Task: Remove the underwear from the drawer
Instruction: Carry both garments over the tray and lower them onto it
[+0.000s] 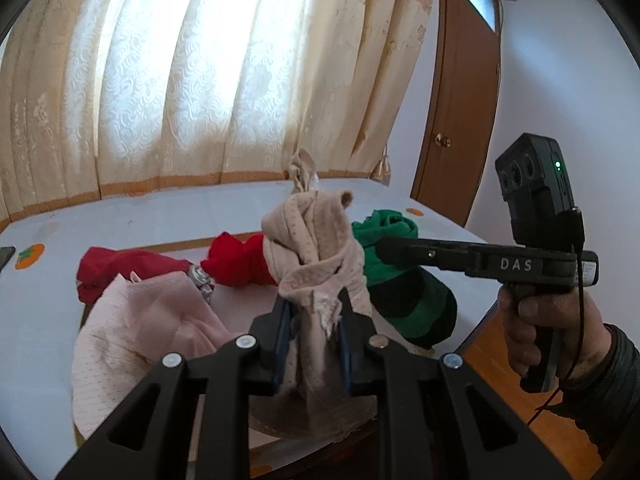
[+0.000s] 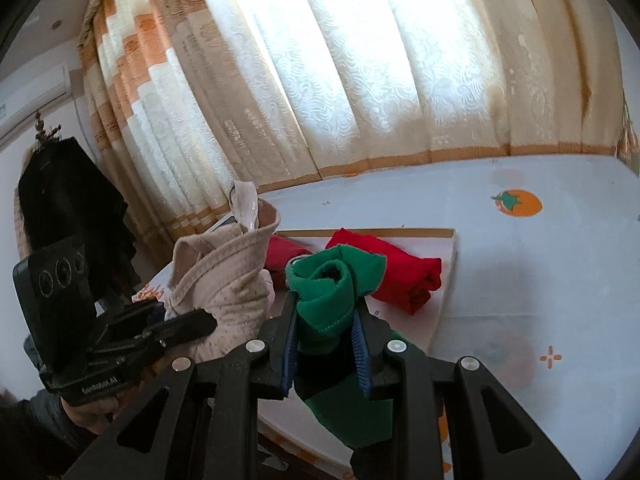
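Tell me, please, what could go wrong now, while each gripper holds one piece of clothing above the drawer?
1. The left gripper pinches only a narrow fold of the beige underwear; the bulky upper part may slip out.
2. The right gripper holds the green garment close beside the beige one, so the two may snag.
3. The green garment's loose tail hangs low and may drag the red pieces.

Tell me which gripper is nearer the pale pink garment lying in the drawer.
Left. The left gripper, clamping a beige garment, hangs beside the pale pink garment; the right gripper, holding green underwear, is farther off.
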Demonstrator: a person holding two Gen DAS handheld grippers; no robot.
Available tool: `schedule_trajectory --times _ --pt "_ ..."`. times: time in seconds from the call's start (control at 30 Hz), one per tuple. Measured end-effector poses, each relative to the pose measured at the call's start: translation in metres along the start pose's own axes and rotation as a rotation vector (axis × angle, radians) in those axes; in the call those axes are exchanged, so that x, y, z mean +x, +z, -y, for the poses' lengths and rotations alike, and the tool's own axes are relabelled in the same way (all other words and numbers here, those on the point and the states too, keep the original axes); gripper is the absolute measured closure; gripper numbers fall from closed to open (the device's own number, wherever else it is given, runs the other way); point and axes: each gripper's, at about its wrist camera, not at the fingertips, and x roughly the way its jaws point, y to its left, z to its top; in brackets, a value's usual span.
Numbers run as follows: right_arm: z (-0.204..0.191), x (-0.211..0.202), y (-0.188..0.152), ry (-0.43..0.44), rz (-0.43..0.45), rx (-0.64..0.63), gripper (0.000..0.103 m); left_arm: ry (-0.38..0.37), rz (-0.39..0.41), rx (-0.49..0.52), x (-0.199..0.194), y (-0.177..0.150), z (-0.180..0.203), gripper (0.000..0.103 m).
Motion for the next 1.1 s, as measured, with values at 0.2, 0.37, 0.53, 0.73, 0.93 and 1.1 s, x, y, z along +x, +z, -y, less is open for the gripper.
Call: schedule_trajectory --times 0.2,0.37,0.53,0.73,0.93,1.1 --pt "0.006 0.016 0.001 -0.002 -0.036 0.021 0.077 -0.01 -0.052 -0.04 0.016 0.001 -0.006 0.084" --pt "0.013 0.031 0.002 -0.026 -0.071 0.03 0.076 0.006 -0.106 -0.056 0.031 -0.001 -0.008 0.084" --pt "0.021 0.043 -0.001 -0.043 -0.103 0.041 0.076 0.02 -0.143 -0.06 0.041 -0.003 -0.009 0.084" --pt "0.024 0.055 -0.006 -0.063 -0.128 0.037 0.076 0.023 -0.171 -0.064 0.049 -0.003 -0.011 0.084" --pt "0.022 0.061 -0.009 -0.089 -0.141 0.021 0.076 0.029 -0.18 -0.074 0.055 -0.001 -0.014 0.082" --pt "0.022 0.064 -0.01 -0.105 -0.149 0.013 0.076 0.05 -0.193 -0.063 0.059 -0.001 -0.012 0.078"
